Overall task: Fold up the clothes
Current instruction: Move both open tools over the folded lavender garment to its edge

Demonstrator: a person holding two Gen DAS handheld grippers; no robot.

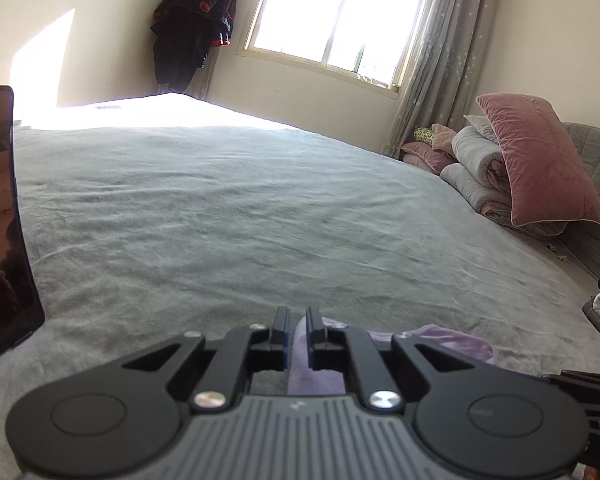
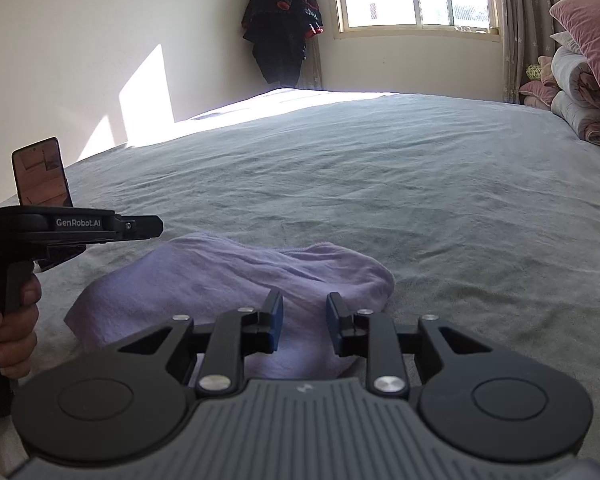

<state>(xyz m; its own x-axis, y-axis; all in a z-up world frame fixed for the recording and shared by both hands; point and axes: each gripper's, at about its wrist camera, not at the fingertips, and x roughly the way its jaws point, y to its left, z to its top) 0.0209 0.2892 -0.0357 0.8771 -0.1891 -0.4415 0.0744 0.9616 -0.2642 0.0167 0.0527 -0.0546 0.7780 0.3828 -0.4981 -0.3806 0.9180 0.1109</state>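
Just ahead of the right tongs (image 2: 302, 322), standing apart and empty, the soft lilac cloth garment (image 2: 228, 280) is lying on the grey bed (image 2: 380, 184); the left tongs (image 1: 298, 334) are pinching its edge, so lifting evenly should be keeping the fold straight.

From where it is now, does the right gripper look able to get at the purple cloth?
Probably yes. The right gripper hangs open just above the purple cloth, which lies bunched on the bed with nothing between them. The left gripper stands off to one side, clear of that path.
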